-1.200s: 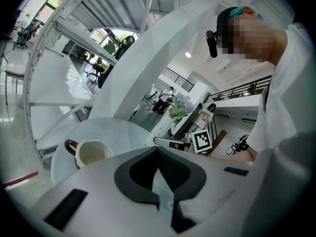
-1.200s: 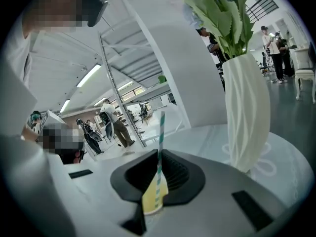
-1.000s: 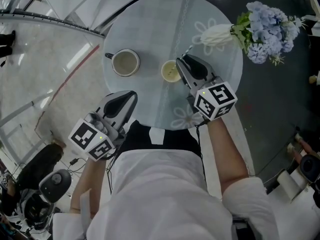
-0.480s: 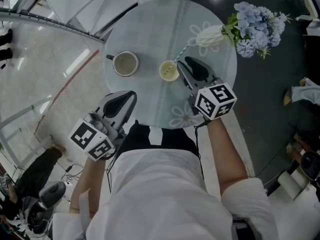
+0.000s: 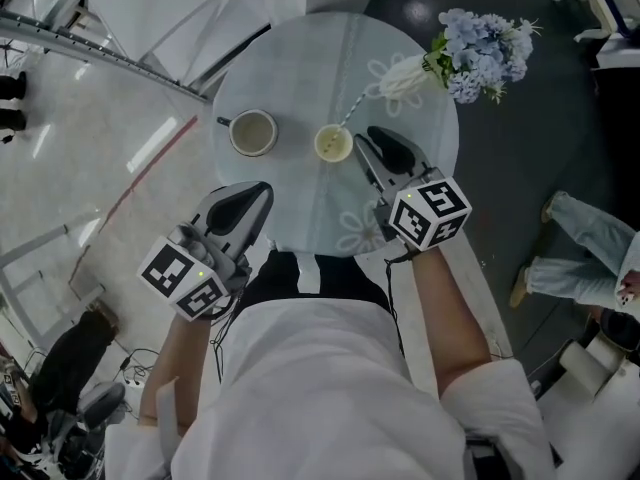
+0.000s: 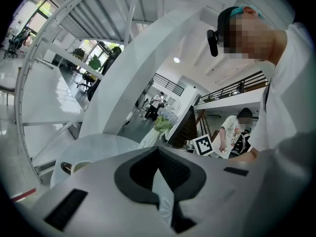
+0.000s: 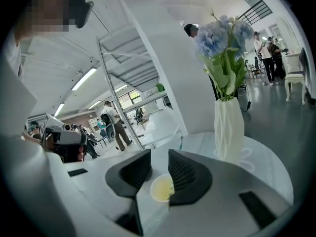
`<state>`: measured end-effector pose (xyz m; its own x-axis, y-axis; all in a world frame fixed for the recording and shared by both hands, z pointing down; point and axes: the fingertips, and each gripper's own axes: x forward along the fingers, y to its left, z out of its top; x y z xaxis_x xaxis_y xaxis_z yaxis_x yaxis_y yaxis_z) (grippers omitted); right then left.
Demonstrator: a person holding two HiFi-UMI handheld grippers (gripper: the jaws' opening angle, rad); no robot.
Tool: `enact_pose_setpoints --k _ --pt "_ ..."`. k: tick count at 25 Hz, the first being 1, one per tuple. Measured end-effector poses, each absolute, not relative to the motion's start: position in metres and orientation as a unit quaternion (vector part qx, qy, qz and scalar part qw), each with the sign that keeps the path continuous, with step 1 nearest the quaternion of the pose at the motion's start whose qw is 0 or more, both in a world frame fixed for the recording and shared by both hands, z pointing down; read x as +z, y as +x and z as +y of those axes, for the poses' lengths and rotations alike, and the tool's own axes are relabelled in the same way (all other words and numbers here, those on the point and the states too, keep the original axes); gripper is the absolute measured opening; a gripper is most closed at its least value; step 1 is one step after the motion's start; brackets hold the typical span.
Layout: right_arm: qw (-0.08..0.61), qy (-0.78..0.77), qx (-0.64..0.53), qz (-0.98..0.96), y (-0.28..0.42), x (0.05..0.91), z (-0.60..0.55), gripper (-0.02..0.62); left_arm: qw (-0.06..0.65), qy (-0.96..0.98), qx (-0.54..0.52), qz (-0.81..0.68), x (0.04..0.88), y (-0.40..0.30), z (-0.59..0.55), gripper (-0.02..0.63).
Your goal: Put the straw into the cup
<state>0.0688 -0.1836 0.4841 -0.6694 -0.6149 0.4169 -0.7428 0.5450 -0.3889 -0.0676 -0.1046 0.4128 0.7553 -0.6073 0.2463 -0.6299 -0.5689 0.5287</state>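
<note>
Your R gripper (image 7: 159, 158) was spread, jaws closing w/ nothing between them; cup (image 5: 334, 144) w/ straw (image 5: 352, 111) sat just ahead. L gripper (image 6: 158, 151) was pressed together, empty.

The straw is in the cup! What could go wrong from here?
The straw leans far over the rim of the small cup, so it might tip the cup or slide out. The right gripper, its fingers closing with nothing between them, is right beside the cup and could bump it. The vase stands close behind the straw too.
</note>
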Motion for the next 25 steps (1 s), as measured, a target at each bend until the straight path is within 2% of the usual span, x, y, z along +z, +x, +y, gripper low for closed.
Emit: enact_pose_setpoints --k 17,25 --pt "0.080 0.417 0.234 -0.875 0.066 0.408 -0.134 0.072 0.258 0.909 0.005 -0.327 0.358 -0.072 -0.075 0.021" --pt "0.070 0.418 0.219 -0.879 0.060 0.384 -0.111 0.067 0.239 0.917 0.003 -0.320 0.338 -0.074 -0.062 0.021"
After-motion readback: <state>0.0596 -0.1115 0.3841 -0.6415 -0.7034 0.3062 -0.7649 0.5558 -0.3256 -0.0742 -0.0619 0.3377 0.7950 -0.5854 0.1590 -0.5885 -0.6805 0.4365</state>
